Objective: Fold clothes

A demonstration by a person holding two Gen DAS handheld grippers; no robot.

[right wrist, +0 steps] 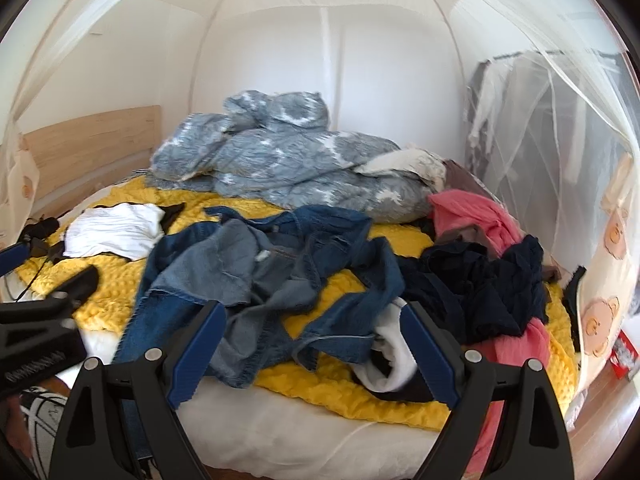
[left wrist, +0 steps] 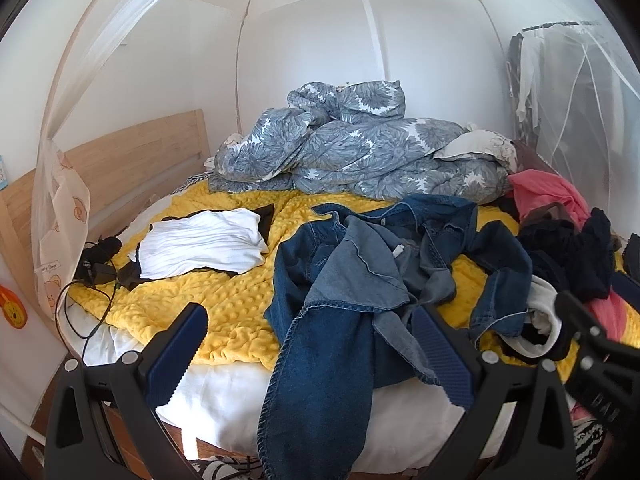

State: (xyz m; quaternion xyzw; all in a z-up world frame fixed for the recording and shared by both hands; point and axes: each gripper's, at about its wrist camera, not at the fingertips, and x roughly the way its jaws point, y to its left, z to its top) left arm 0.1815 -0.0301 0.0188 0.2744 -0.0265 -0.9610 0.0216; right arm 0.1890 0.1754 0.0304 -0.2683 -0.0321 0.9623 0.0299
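I hold both tools above the near edge of the bed, and both are released, their blue pads spread wide with nothing between them. My left gripper (left wrist: 308, 356) hangs over the denim garment (left wrist: 360, 280), which lies crumpled in the middle of the yellow dotted blanket (left wrist: 224, 312); one end of the denim falls down over the white mattress edge (left wrist: 224, 396). My right gripper (right wrist: 316, 352) is a little more to the right, over the same denim garment (right wrist: 264, 264) and just beside a white and black piece of clothing (right wrist: 392, 364) that lies between the denim and the dark navy clothes (right wrist: 480, 288). A pink garment (right wrist: 476, 216) lies behind and under this dark pile. On the left side of the blanket a white top (left wrist: 200, 244) rests flat on something black, well apart from the denim. Near it I see a black charger with cable (left wrist: 96, 272). At the back there is a grey flowered duvet (left wrist: 352, 152) in a heap, a wooden headboard (left wrist: 132, 160) on the left, and a white mosquito net (right wrist: 560, 120) around the bed.
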